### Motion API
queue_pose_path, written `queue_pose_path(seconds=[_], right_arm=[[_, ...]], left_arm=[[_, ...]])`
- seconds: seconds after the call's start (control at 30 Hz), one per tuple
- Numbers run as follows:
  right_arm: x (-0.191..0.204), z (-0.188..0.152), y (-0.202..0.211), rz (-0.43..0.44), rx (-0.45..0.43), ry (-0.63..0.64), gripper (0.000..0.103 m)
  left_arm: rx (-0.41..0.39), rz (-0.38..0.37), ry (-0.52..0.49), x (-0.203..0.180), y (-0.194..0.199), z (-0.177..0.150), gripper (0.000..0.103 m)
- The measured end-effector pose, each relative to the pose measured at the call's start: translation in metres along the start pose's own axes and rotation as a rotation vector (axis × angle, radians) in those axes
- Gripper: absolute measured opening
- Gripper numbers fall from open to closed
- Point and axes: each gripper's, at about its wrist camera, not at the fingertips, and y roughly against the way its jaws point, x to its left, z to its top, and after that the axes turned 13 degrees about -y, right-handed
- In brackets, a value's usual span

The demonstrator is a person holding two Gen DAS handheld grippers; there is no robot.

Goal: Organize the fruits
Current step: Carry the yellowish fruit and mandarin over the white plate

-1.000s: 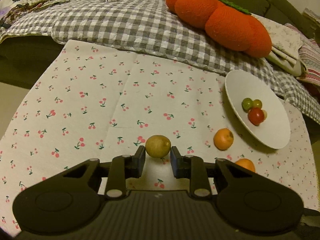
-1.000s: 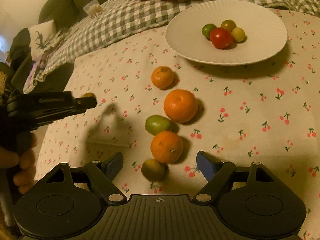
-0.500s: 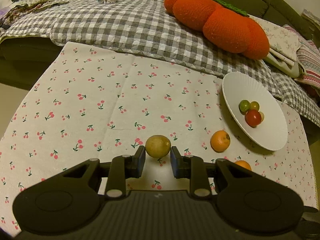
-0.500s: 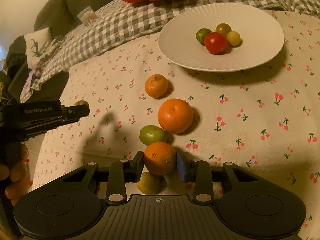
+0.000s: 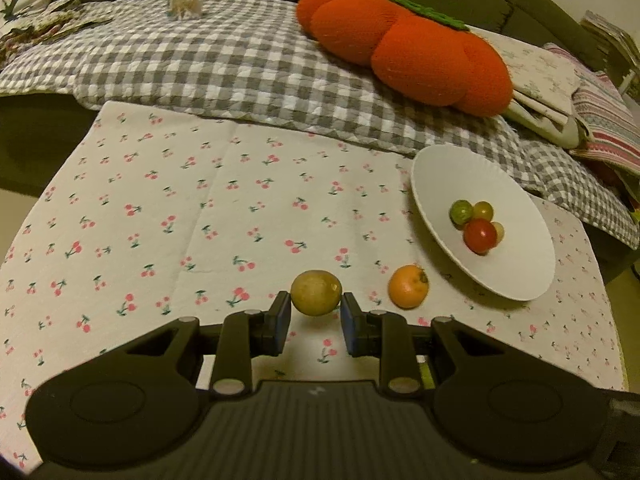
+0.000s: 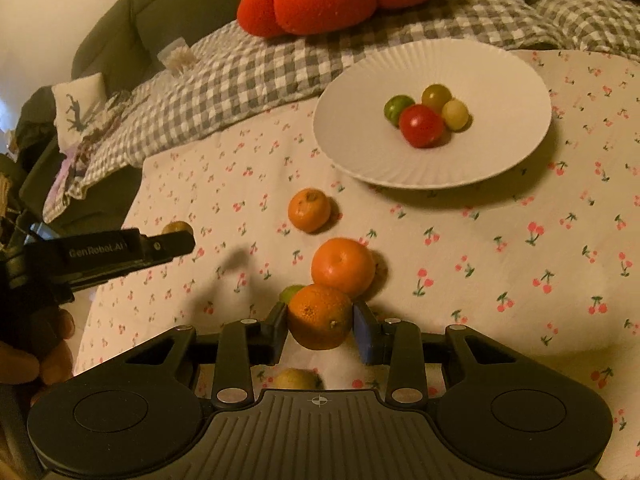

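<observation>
As right claw [image 6: 320, 328] closed | orange [image 6: 319, 316] now gripped, lifted

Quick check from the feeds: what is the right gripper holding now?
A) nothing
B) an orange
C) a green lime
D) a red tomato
B: in the right wrist view the right gripper is shut on an orange, its pads pressing both sides; the red tomato sits on the plate.
</observation>
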Motion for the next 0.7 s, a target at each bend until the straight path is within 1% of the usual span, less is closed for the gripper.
queue_pose_path(seconds=[0.2, 0.33, 0.5, 0.7], right_arm=[[-0.006, 0.011, 0.006, -0.002, -0.029, -0.025, 0.034], [-0.009, 0.020, 0.011, -0.004, -0.058, -0.043, 0.034], [-0.018, 0.033, 0.018, -0.013, -0.099, -0.067, 0.034], [-0.032, 0.055, 0.026, -0.045, -0.171, -0.105, 0.034]], left_arm=[[-0.009, -0.013, -0.017, -0.010, -0.004, 0.005, 0.025], [-0.043, -0.025, -0.052, -0.023, -0.004, 0.011, 0.025], [-0.089, -0.059, -0.124, -0.047, -0.009, 0.019, 0.025], [-0.147, -0.085, -0.250, -0.076, -0.022, 0.027, 0.025]])
